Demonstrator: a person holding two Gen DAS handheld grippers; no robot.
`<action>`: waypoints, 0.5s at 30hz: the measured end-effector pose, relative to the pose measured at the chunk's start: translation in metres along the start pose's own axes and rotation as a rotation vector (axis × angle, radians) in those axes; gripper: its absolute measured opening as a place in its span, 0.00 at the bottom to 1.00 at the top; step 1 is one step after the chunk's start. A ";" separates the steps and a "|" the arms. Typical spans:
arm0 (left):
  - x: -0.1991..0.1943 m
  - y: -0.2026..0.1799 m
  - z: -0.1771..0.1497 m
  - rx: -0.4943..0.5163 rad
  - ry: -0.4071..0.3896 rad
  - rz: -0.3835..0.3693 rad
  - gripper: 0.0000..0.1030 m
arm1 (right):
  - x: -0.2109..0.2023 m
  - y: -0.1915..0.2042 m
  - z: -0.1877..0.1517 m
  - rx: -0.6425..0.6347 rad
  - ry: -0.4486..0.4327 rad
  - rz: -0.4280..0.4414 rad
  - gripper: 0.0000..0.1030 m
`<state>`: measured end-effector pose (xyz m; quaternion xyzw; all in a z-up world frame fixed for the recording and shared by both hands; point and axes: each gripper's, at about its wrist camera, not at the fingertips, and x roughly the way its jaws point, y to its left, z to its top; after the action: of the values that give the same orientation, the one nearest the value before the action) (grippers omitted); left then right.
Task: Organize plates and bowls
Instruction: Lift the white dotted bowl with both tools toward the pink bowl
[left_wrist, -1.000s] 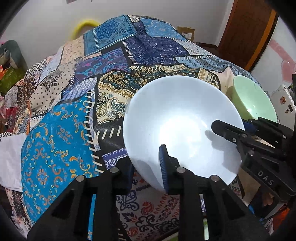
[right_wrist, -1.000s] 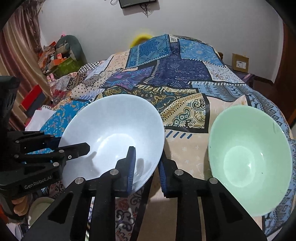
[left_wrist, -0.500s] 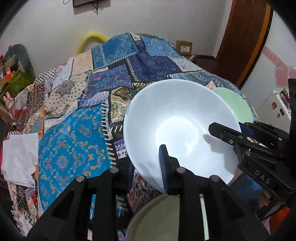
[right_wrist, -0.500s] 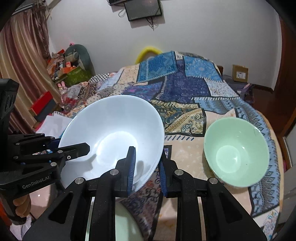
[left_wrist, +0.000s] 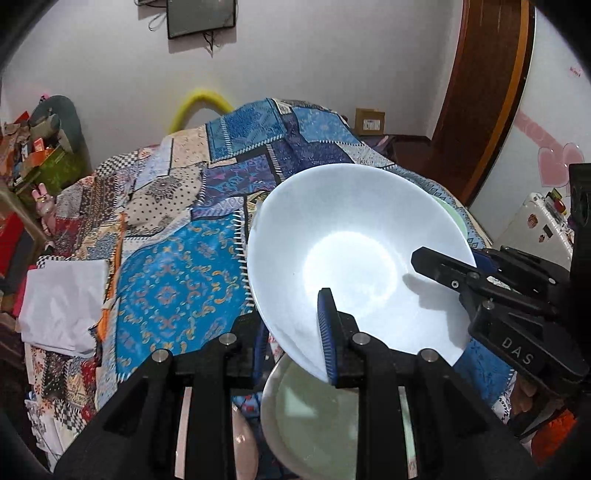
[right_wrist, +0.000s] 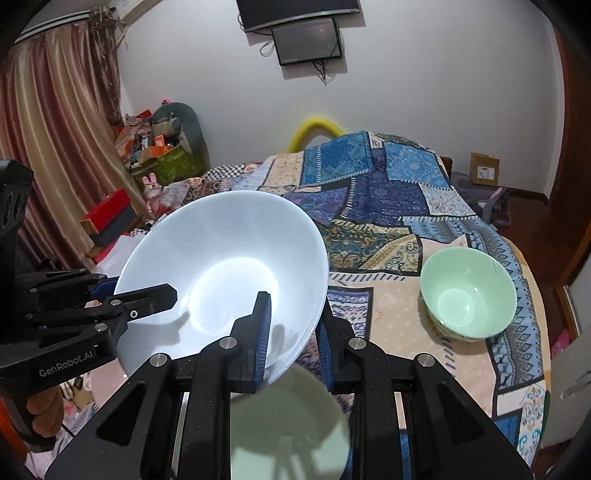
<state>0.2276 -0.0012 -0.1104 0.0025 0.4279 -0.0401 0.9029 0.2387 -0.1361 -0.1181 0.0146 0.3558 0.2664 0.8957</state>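
Note:
A wide white bowl (left_wrist: 354, 258) (right_wrist: 221, 280) hangs tilted in the air above the quilt-covered bed (right_wrist: 388, 317). My left gripper (left_wrist: 293, 339) is shut on its near rim, one pad inside and one outside. My right gripper (right_wrist: 291, 339) is shut on the rim at the other side. Each gripper shows in the other's view, the right gripper (left_wrist: 461, 262) at the right and the left gripper (right_wrist: 122, 291) at the left. A mint green bowl (right_wrist: 467, 295) stands upright on the bed to the right. Under the white bowl lies a pale green dish (left_wrist: 314, 417) (right_wrist: 288, 424).
A folded white cloth (left_wrist: 62, 302) lies at the bed's left edge. Boxes and toys (right_wrist: 162, 151) are heaped in the far left corner by a curtain. A brown door (left_wrist: 480, 92) stands at the right, and a cardboard box (right_wrist: 484, 168) sits by the far wall.
Both grippers have risen and drawn back with the white bowl between them. The bed and the green bowl now look lower and farther. The pale green dish has come into view underneath.

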 end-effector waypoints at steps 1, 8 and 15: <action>-0.005 0.001 -0.002 -0.004 -0.003 0.002 0.24 | -0.002 0.003 -0.001 -0.004 -0.004 0.004 0.21; -0.037 0.010 -0.025 -0.028 -0.021 0.019 0.24 | -0.013 0.025 -0.009 -0.030 -0.014 0.033 0.21; -0.059 0.025 -0.045 -0.066 -0.035 0.042 0.24 | -0.016 0.045 -0.018 -0.045 -0.016 0.065 0.21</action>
<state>0.1572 0.0299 -0.0939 -0.0190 0.4128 -0.0070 0.9106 0.1969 -0.1086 -0.1118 0.0082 0.3416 0.3032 0.8895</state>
